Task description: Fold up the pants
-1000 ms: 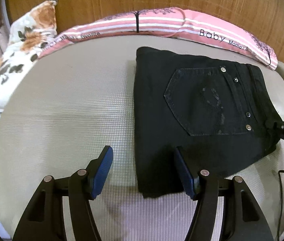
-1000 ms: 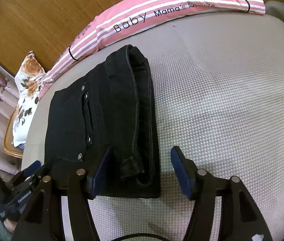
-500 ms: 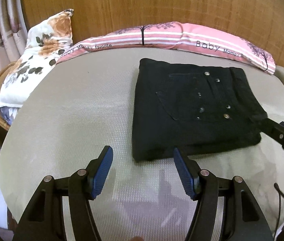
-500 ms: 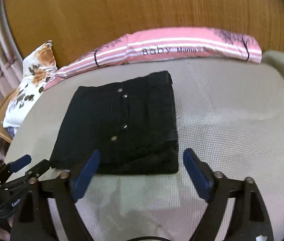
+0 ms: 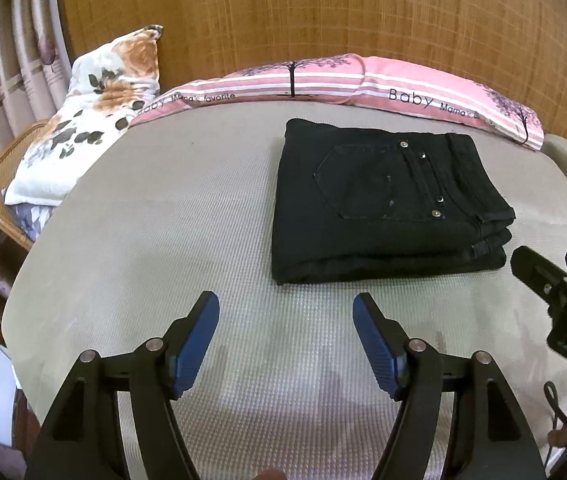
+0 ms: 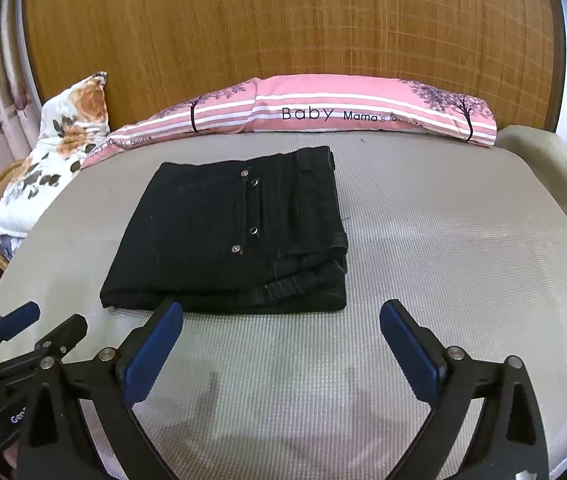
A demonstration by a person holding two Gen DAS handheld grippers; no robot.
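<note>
Apparently finished, the black denim pants [image 5: 383,204] lie folded square ahead of both wide, empty grippers, left gripper [image 5: 285,344] and right gripper [image 6: 281,354], whose jaws have just been opening.

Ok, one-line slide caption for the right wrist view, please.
Folded black pants lie on the grey mattress; right gripper, jaws just opened, is empty, left gripper beside it.

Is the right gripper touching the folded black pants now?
Apart. The right wrist view shows the right gripper open, with bare mattress between its pads and the folded black pants.
</note>
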